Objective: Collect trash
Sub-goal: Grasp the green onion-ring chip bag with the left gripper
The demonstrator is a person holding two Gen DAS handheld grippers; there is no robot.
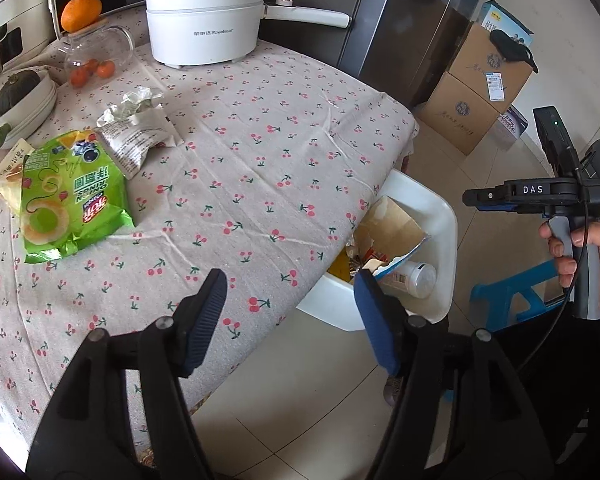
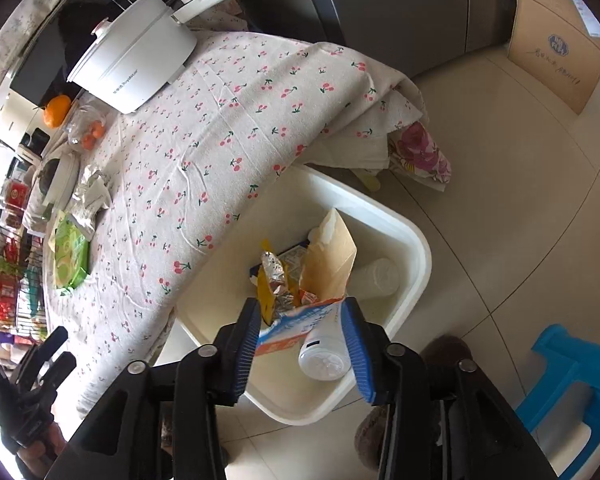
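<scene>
Left tongs (image 1: 288, 300): jaws apart, empty, over the tabletop (image 1: 260, 152) edge beside the bin.
Right tongs (image 2: 304, 332): jaws apart above the white bin (image 2: 416, 256), gripping nothing; a blue-and-white wrapper (image 2: 296, 320) and white bottle (image 2: 324, 356) lie in the bin below them.
Remaining trash: green snack bag (image 1: 72, 196) and crumpled white wrapper (image 1: 136, 128) near the tabletop's left edge.
Bin: on the floor, against the tabletop's edge.

The tablecloth (image 1: 260, 152) hides the near rim of the white bin (image 1: 440, 216). In the bin, a brown paper bag (image 2: 332, 256) covers part of a white bottle (image 2: 380, 276). The green snack bag (image 1: 72, 196) overlaps a yellow packet (image 1: 8, 176), whose print is unreadable.
</scene>
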